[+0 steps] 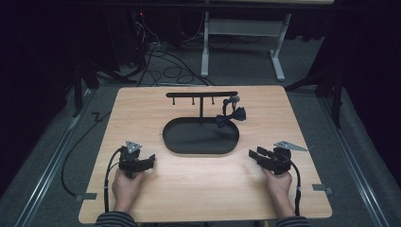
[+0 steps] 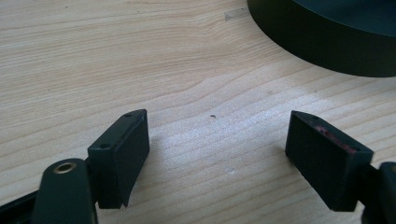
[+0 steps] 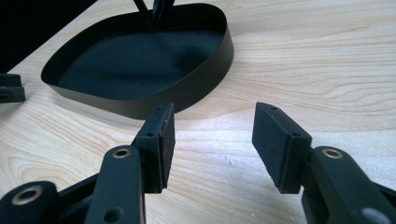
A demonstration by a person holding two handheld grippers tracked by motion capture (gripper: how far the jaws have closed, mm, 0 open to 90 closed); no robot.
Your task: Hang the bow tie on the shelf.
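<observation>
A black oval tray (image 1: 175, 137) with an upright T-shaped hanger bar (image 1: 201, 94) stands mid-table. A dark bow tie (image 1: 231, 116) hangs from the bar's right end, over the tray's right rim. My left gripper (image 1: 150, 160) rests on the table left of the tray, held in a hand; its jaws stand wide apart over bare wood (image 2: 217, 144) and the gripper (image 2: 217, 158) is open. My right gripper (image 1: 252, 154) lies right of the tray, open (image 3: 214, 140), nothing between its jaws. The tray's wall (image 3: 187, 93) is just ahead of it.
The wooden table (image 1: 203, 189) has bare room in front of the tray and at both sides. Cables (image 1: 165, 71) and a white stand's legs (image 1: 279, 61) lie on the floor beyond the far edge. Each gripper's cable (image 1: 109, 175) trails back along the forearm.
</observation>
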